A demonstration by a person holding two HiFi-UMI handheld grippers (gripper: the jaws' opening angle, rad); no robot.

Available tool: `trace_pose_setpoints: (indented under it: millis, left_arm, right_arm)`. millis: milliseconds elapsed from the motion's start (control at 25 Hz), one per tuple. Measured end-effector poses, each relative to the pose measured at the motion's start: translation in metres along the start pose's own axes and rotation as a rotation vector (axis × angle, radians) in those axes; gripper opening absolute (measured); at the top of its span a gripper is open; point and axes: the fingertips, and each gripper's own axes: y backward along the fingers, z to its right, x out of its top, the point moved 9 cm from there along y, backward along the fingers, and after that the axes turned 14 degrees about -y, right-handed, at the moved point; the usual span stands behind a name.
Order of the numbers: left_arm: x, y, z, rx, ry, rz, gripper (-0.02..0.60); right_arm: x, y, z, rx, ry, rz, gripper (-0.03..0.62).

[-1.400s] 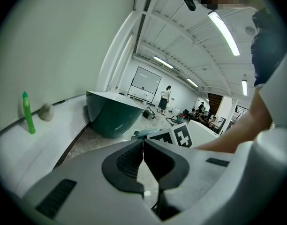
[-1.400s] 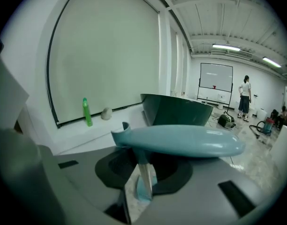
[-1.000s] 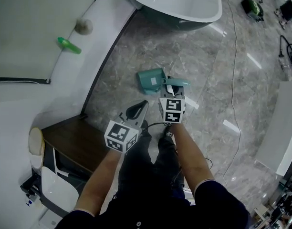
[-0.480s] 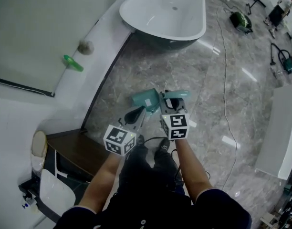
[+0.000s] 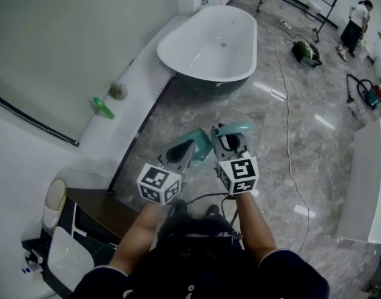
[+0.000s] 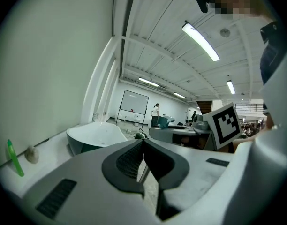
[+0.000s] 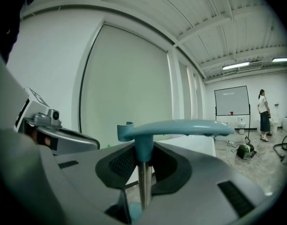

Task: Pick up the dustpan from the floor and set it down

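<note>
**A:** Nearest first: how do the tools stand?

**B:** The left tool (image 6: 143, 146) is closed, its jaws meeting with nothing between them. It carries nothing and hangs just beside the other one. The right tool (image 7: 143, 158) grips the dustpan (image 5: 200, 143) by its metal stem (image 7: 144, 182), just under the teal handle (image 7: 181, 127).

**A:** And where is the dustpan, then?

**B:** It hangs from that one grip in front of the person's body. In the head view its pan shows between the two tools and its handle sits above the right tool's jaws. I judge it to be well clear of the grey marble floor (image 5: 271, 136).

**A:** So the pick-up is done?

**B:** It looks so: the grasp is made and the dustpan is up. What is left is the setting down, and that has not begun.

**A:** Any sign of where it goes?

**B:** None that I can tell. Beyond the tools the floor runs on to the white bathtub (image 5: 209, 45), with a white ledge (image 5: 137, 83) along the wall.
</note>
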Motion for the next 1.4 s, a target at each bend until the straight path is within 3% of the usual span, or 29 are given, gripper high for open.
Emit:
trace_pose_setpoints:
  millis: [200,440,960,1400]
  left_arm:
    - [0.036,-0.005,0.009,0.002,-0.046,0.062,0.014]
    - [0.048,-0.004,0.016,-0.012,-0.060,0.084,0.014]
    - [0.045,-0.004,0.022,-0.062,-0.031,0.093,0.014]
    - [0.039,0.004,0.022,-0.039,-0.041,0.075,0.014]
  right_arm:
    - [0.032,0.018,0.004,0.023,0.003,0.070,0.084]
    - [0.045,0.027,0.006,0.034,0.000,0.099,0.083]
    - [0.042,0.039,0.002,0.019,-0.004,0.090,0.083]
    - [0.033,0.041,-0.003,0.006,-0.009,0.062,0.083]
